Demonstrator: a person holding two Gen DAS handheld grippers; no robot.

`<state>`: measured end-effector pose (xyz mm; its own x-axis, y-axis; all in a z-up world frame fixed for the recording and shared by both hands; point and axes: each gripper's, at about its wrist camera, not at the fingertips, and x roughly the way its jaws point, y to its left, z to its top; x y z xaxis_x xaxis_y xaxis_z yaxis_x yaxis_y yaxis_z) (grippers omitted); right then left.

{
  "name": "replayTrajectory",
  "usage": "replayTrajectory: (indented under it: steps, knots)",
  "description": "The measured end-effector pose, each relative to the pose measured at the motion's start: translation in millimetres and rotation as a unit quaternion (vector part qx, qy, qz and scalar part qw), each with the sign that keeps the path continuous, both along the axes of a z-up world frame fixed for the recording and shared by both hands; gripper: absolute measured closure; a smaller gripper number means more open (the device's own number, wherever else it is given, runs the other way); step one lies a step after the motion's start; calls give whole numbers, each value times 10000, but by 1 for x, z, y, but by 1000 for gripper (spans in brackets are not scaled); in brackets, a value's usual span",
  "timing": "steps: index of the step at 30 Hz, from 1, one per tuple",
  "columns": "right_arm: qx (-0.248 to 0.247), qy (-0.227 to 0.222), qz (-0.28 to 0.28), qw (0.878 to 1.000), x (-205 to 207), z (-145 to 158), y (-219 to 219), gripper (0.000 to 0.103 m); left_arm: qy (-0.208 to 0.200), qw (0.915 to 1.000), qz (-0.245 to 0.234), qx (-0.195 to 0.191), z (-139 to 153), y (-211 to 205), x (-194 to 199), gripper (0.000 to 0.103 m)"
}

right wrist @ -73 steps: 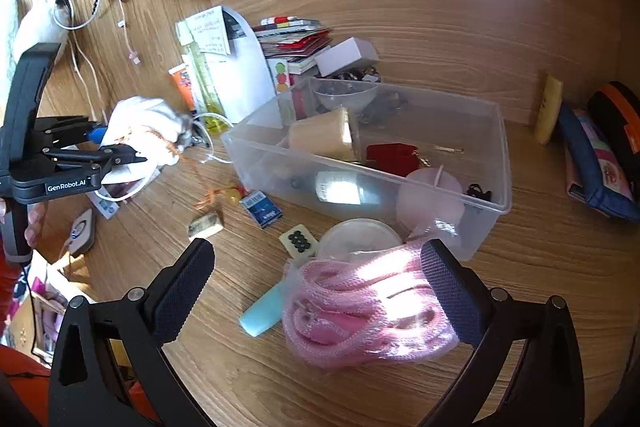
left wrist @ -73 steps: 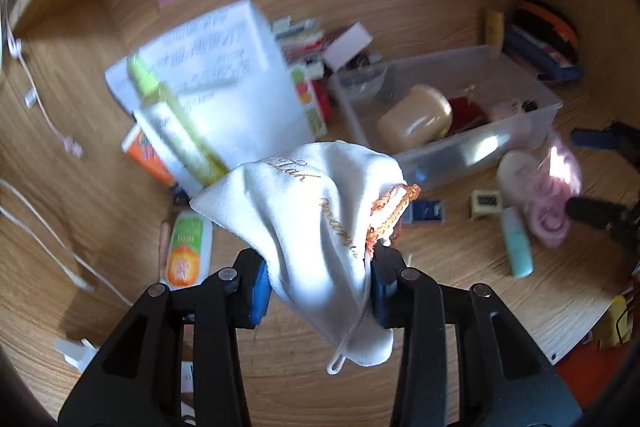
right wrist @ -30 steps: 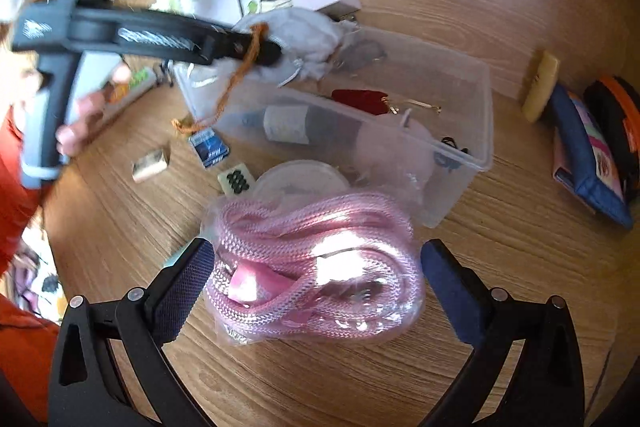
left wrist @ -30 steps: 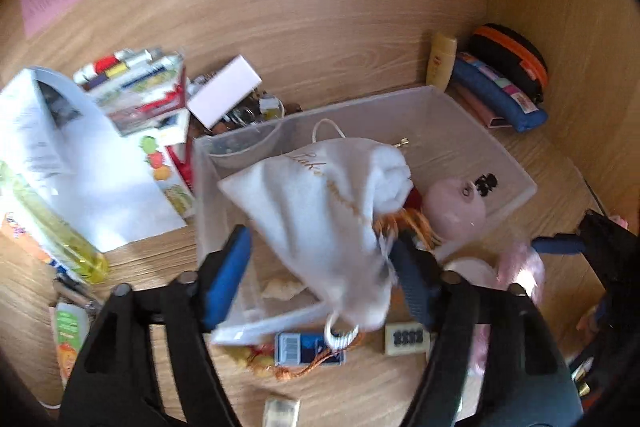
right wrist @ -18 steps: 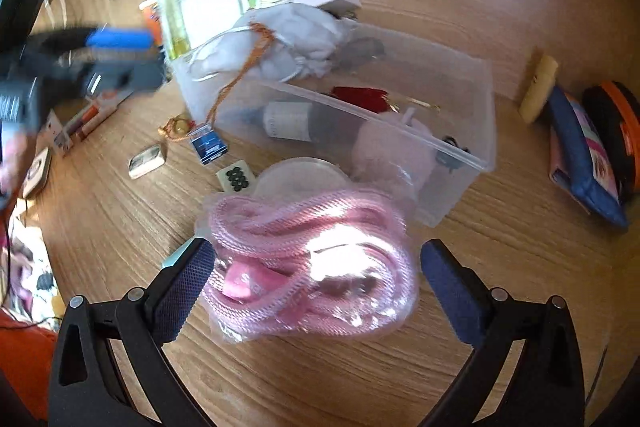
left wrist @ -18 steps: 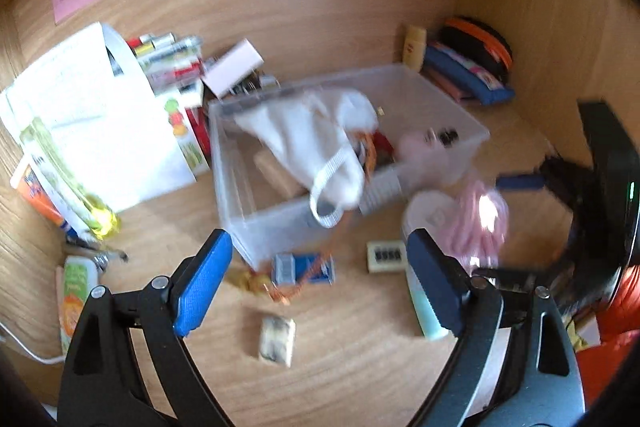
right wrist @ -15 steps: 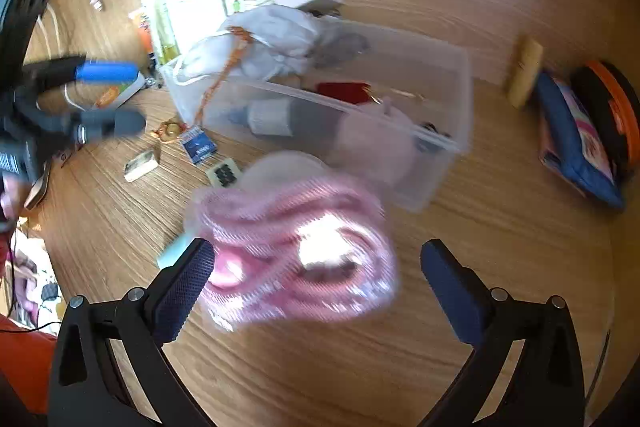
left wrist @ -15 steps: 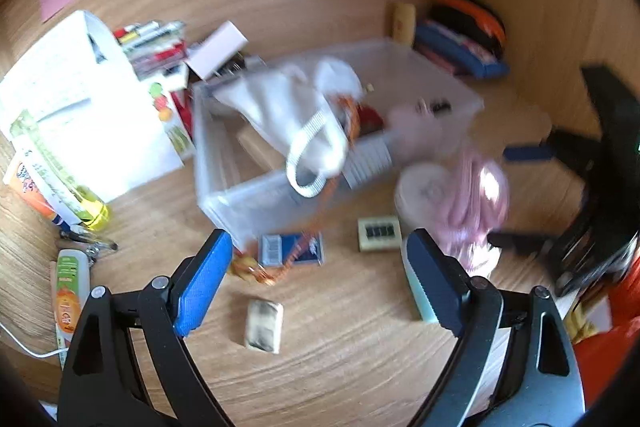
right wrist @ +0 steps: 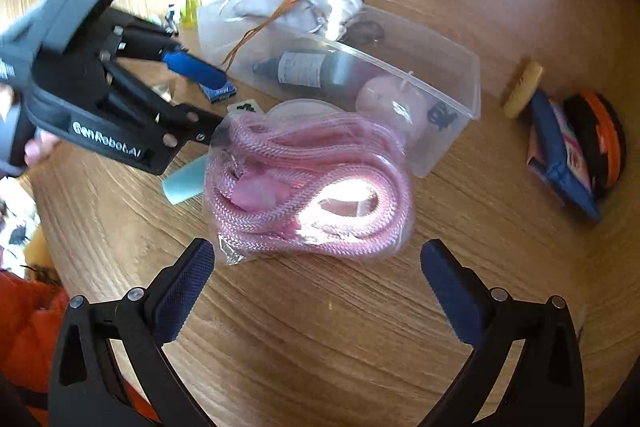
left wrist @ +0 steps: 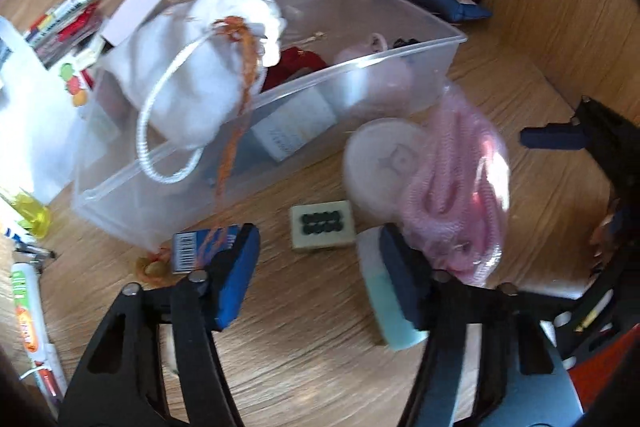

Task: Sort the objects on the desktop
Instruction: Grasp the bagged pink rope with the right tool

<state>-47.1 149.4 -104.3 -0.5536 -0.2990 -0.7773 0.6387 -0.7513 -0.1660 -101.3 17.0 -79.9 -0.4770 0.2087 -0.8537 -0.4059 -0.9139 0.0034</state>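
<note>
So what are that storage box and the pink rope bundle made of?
The storage box looks like clear, glossy plastic: its contents show through the walls. The pink rope bundle seems to be braided cord in a shiny transparent bag, judging by the woven texture and glare.

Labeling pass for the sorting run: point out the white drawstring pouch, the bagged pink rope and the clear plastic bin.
white drawstring pouch (left wrist: pixel 192 79), left wrist view, middle of the cloth body.
bagged pink rope (right wrist: pixel 304 195), right wrist view, centre of the coil.
clear plastic bin (left wrist: pixel 360 61), left wrist view, near rim.

My tongs (right wrist: pixel 316 279) have matt textured pads. Surface (right wrist: pixel 360 339): wood grain. Bin (right wrist: pixel 448 75): clear plastic. Rope (right wrist: pixel 312 187): braided, glossy wrap.
</note>
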Motion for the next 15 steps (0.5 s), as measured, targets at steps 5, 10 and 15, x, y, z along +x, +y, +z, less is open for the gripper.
replayTrajectory:
  steps: [5, 10, 15]
  knots:
    - [38, 22, 119, 9999, -2, -5, -9, 0, -232, 9990, -281, 266, -2, 14, 9, 63]
    - [-2, -35, 105, 9999, -8, -8, -14, 0, -265, 9966, -684, 379, -3, 37, 27, 70]
    - [-24, 134, -129, 9998, -14, -8, -10, 1, -289, 9924, -1074, 518, 3, 56, 34, 74]
